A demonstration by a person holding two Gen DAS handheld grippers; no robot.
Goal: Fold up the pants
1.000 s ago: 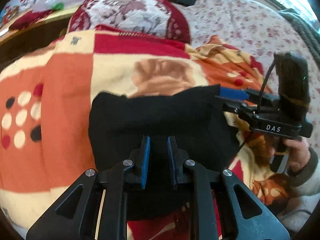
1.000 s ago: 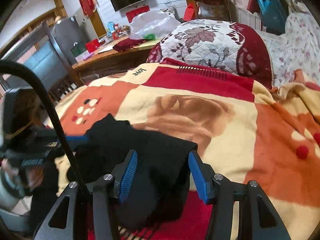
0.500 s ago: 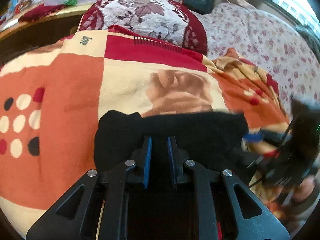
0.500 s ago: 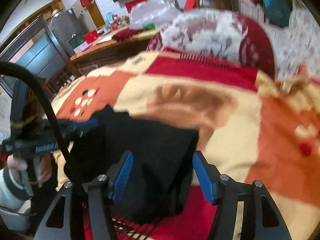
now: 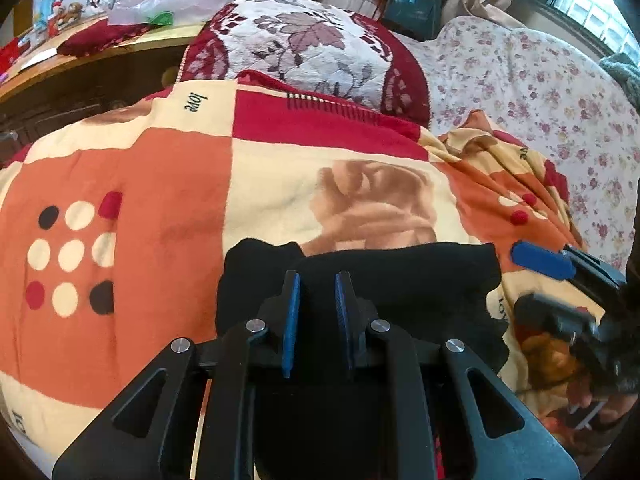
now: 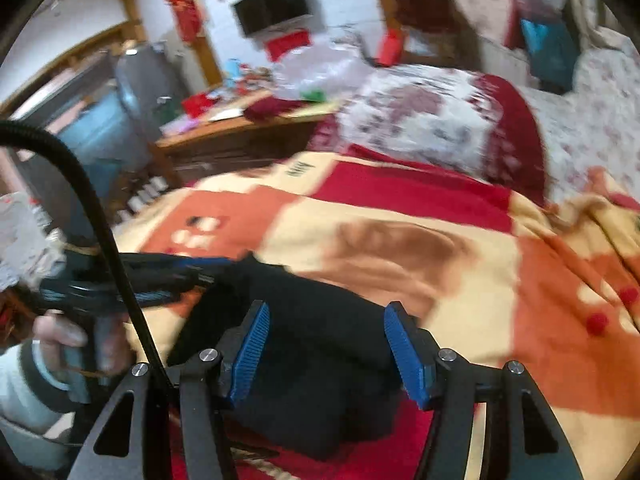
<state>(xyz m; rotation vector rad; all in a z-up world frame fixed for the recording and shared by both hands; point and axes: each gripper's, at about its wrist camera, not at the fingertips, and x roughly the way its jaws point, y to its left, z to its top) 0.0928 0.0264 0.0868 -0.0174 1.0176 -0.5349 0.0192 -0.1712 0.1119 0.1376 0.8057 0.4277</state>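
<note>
- We judge the fold nearly done: the pants (image 5: 384,280) lie as a compact, layered black bundle near the front edge of the blanket (image 5: 168,184).
- Left, we think: perhaps one tidy-up press or nothing; the blurred right view hides the edges.
- The bundle's long axis runs side to side across the left view, one end toward the right gripper (image 6: 326,346).
- Right jaws are spread, above the cloth, not pinching.
- Left gripper (image 5: 316,312): jaws nearly together; whether cloth is caught, we cannot tell.
</note>
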